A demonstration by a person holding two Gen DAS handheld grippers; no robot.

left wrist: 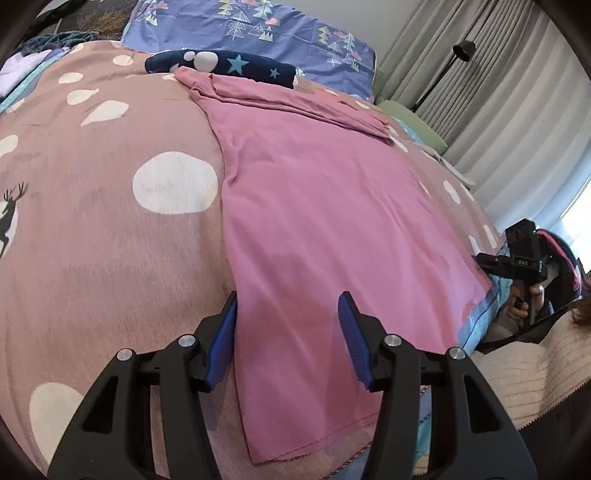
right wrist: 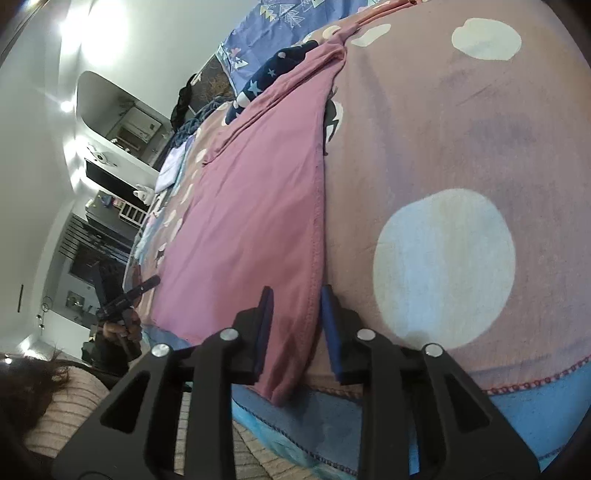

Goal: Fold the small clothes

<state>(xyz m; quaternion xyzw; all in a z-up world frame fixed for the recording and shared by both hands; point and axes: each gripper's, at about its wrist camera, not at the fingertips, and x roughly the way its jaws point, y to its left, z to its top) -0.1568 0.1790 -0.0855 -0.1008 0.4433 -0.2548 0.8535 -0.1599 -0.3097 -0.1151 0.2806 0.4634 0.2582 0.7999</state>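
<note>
Pink garment [left wrist: 317, 206] lengthwise, stretching away toward pillows [left wrist: 258, 33].

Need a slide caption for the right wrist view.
Right gripper open astride the near corner of a pink shirt spread on a spotted blanket.

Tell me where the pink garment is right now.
The pink garment lies flat on the spotted blanket, its far end by the star-print cloth; both grippers have open jaws at its near corners.
</note>
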